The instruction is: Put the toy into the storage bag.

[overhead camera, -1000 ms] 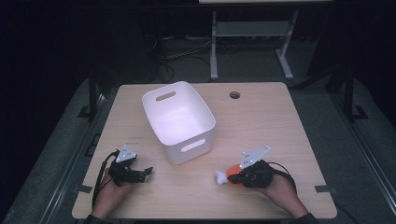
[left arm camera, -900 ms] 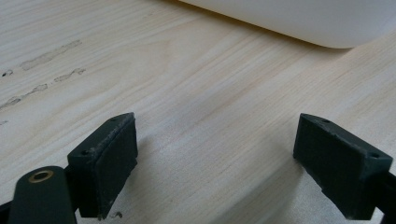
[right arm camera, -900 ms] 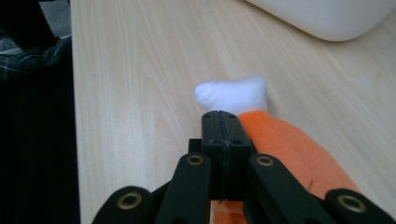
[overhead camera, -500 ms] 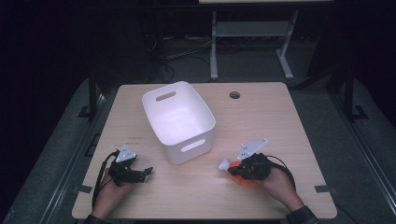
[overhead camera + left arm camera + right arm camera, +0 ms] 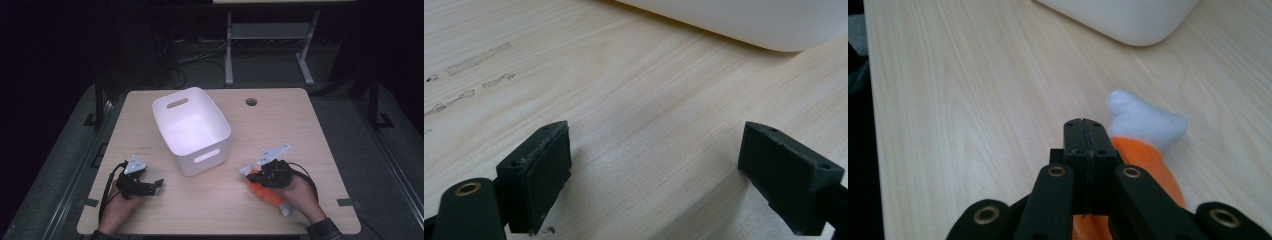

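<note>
An orange plush toy with white ends lies on the wooden table at the front right. My right gripper rests over it, pointing left toward the toy's white end. In the right gripper view its jaws are pressed flat together with nothing between the tips, and the toy lies just beneath and to the right. My left gripper sits low at the front left, open, with bare wood between its jaws.
A white plastic bin with handle slots stands empty in the middle of the table, between the two hands; its rounded corner is just ahead of the right gripper. A cable hole sits at the table's back.
The right hand with its gripper has shifted slightly away from the front edge, and the toy's white end has moved the same way. The left gripper has stayed put.
</note>
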Demonstrator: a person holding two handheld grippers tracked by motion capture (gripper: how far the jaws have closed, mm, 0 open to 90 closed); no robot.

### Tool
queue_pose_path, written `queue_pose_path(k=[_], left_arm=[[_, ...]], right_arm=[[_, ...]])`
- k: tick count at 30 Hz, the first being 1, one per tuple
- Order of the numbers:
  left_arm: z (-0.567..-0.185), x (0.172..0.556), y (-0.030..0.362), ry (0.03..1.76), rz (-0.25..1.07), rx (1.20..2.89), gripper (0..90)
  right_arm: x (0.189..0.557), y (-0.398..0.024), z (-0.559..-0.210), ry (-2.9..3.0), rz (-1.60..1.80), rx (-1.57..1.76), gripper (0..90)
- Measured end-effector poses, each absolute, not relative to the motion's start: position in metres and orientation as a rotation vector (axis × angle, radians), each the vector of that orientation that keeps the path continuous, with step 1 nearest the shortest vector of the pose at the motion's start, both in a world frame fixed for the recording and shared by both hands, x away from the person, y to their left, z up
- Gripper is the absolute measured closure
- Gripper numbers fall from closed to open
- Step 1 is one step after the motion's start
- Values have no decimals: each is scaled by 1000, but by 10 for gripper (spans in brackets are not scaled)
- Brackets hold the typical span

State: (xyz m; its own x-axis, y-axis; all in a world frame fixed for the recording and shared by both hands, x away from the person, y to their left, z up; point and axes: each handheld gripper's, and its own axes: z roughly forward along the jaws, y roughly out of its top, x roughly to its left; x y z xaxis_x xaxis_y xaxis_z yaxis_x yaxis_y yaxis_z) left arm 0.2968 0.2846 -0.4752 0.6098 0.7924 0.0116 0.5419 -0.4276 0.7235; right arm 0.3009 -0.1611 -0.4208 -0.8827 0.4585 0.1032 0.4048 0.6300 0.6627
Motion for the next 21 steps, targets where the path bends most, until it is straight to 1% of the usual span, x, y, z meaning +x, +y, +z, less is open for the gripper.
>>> queue_pose_path(k=[2, 5, 8, 11, 12, 13, 14, 20, 21], left_arm=[[-475, 297, 285, 1045, 463, 2140, 130], [-475, 297, 285, 1045, 462, 2141, 131], [-475, 297, 285, 1047, 461, 2138, 131], [-475, 297, 285, 1047, 463, 2137, 131], [-475, 297, 285, 1047, 463, 2137, 130], [-475, 297, 285, 1047, 462, 2136, 130], [-475, 297, 285, 1047, 462, 2136, 130], [-475, 297, 285, 1047, 462, 2136, 130], [-475, 297, 285, 1047, 462, 2136, 131]], right_arm=[[300, -163, -417, 2755, 1110, 747, 885], [298, -167, -412, 2740, 1126, 765, 831], [295, -171, -408, 2718, 1137, 797, 743], [293, -176, -403, 2692, 1133, 830, 627], [293, -176, -403, 2692, 1133, 830, 627], [292, -177, -401, 2684, 1131, 844, 595], [291, -179, -398, 2672, 1133, 869, 540], [289, -183, -395, 2651, 1096, 929, 351], [289, -184, -395, 2650, 1090, 936, 333]])
